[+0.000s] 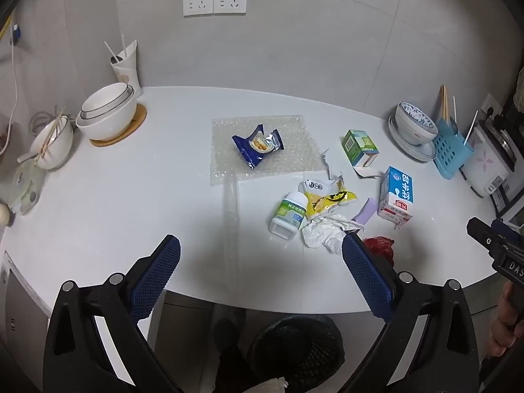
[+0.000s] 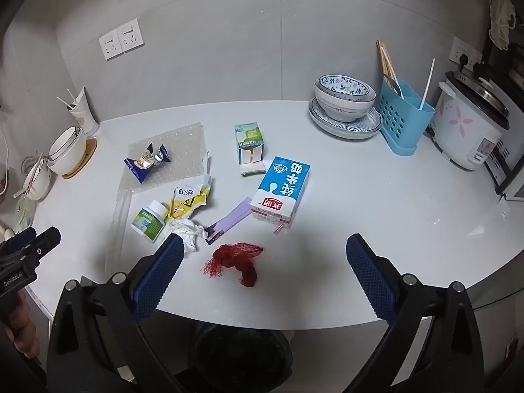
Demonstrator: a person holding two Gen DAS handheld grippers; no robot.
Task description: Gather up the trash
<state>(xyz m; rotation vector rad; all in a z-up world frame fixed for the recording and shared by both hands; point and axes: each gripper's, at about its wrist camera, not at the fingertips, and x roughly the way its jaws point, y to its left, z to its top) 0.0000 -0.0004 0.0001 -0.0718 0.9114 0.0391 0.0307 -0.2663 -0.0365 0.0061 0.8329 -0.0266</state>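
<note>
Your left gripper (image 1: 261,252) hangs wide-jawed over the near edge of the white counter (image 1: 114,203), with bare surface ahead and to its left as far as the stacked bowls (image 1: 108,114); a clear plastic tube (image 1: 231,229) lies lengthwise in that lane. To its right the way is crowded: pill bottle (image 1: 288,214), yellow wrapper (image 1: 327,196), crumpled tissue (image 1: 327,232). Your right gripper (image 2: 265,252), also wide, has the red net bag (image 2: 237,262) between its fingers' line and the milk carton (image 2: 281,190) beyond; right of the carton the counter runs open up to the blue utensil caddy (image 2: 404,121) and rice cooker (image 2: 468,127). Below the edge stands a black bin (image 2: 242,353).
</note>
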